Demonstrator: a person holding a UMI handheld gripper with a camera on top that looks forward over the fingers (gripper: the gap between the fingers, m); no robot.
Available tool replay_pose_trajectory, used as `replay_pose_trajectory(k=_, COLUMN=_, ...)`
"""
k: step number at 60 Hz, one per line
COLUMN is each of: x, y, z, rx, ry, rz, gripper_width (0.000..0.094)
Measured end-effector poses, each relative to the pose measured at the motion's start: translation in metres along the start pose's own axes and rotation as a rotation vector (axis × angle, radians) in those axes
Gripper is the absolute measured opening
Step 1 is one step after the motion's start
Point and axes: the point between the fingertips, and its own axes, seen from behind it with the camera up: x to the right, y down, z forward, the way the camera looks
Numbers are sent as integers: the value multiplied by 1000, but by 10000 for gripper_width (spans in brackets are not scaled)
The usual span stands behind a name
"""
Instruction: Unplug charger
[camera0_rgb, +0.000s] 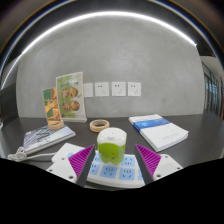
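A charger (111, 149) with a yellow-green body and white top stands plugged into a white power strip (113, 175) with pale blue socket faces, lying on the dark table. My gripper (111, 160) is open. The charger stands between the two fingers, with a gap on each side. The magenta pads show at the left (78, 158) and right (148, 158) of it. The near end of the strip is hidden below the fingers.
Beyond the charger lies a roll of tape (100, 126). A white and blue book (158, 130) lies to the right. At the left are a flat grey device with a white cable (45, 138) and upright picture cards (62, 98). Wall sockets (118, 89) sit on the grey wall.
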Motion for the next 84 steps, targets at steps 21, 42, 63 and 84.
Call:
replay_pose_trajectory(k=21, x=4, y=-3, z=56, rx=52, ry=30, rz=-109, gripper_width=490)
replay_pose_trajectory(k=42, x=-3, y=3, z=49, rx=44, ry=84, rz=-28, gripper_width=333)
replay_pose_trajectory(k=63, x=-11, y=-105, z=14, rx=232, ry=72, rz=-135, gripper_width=334)
replay_pose_trajectory(k=84, x=145, y=-101, z=61, rx=92, ry=112, rz=-165, gripper_width=348)
